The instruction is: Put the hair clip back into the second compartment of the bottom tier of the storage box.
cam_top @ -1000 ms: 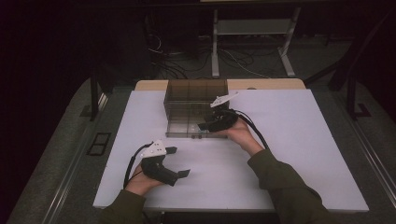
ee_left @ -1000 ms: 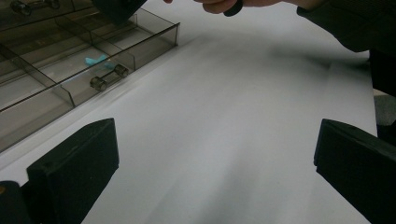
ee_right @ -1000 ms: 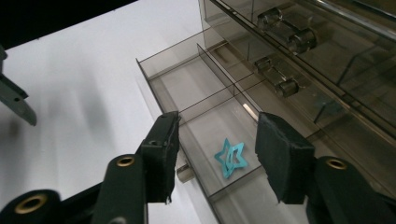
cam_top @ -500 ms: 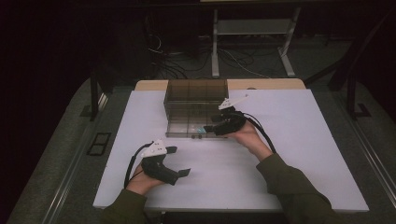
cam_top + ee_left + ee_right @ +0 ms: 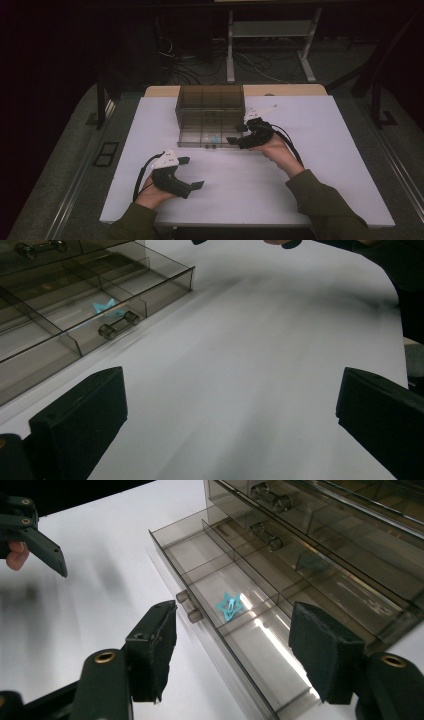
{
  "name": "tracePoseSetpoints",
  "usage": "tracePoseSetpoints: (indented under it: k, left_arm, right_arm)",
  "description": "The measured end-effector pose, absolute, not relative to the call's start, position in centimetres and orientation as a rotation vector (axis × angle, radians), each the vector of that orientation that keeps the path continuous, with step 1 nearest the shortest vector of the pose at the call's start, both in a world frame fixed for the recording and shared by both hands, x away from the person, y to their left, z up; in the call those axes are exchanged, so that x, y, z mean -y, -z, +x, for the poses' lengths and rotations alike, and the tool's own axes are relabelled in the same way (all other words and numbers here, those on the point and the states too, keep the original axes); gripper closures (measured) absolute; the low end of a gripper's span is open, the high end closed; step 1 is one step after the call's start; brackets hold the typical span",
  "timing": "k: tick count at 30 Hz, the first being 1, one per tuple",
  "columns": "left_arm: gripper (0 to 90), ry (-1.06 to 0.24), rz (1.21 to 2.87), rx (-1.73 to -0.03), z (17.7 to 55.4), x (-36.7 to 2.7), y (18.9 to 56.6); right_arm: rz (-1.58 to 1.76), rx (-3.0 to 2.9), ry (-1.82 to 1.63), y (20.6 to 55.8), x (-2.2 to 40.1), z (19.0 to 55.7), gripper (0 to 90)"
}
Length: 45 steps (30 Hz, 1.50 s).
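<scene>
A smoky clear drawer cabinet (image 5: 210,102) stands at the table's far middle, its bottom drawer (image 5: 192,136) pulled out. A small blue star-shaped piece (image 5: 215,139) lies in the drawer's middle compartment, also seen as the blue piece (image 5: 229,606) behind the drawer handle (image 5: 189,606) and as the blue piece (image 5: 105,305) near the handle (image 5: 118,325). My right gripper (image 5: 236,134) hovers open at the drawer's right front corner, its jaws empty around the drawer (image 5: 235,650). My left gripper (image 5: 192,172) is open over bare table (image 5: 230,420), near the front.
The white table top (image 5: 325,165) runs wide to the right and front of the cabinet. Upper drawers of the cabinet (image 5: 320,540) are closed. Cables and a metal stand (image 5: 270,45) lie on the dark floor beyond the table.
My right gripper has drawn back to the right and slightly toward me, off the open drawer. The left gripper and the drawer stayed put.
</scene>
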<state>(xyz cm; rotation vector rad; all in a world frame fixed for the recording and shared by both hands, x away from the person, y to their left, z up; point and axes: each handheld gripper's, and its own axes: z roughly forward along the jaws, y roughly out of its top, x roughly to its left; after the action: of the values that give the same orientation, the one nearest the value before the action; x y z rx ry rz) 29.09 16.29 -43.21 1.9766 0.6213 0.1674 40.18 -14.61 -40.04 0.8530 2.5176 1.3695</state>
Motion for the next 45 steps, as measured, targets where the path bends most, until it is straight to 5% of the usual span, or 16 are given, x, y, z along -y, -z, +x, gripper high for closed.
tracePoseSetpoints:
  k: [25,45]
  left_arm:
    - [0.0,-0.167,1.991,-0.612,28.9,-16.2,43.3]
    - [0.0,-0.162,1.994,-0.614,28.9,-16.1,43.4]
  right_arm:
    - [0.952,-2.456,-1.357,41.8,20.5,35.9,20.2]
    - [0.964,-2.381,-1.380,42.0,24.6,32.3,17.5]
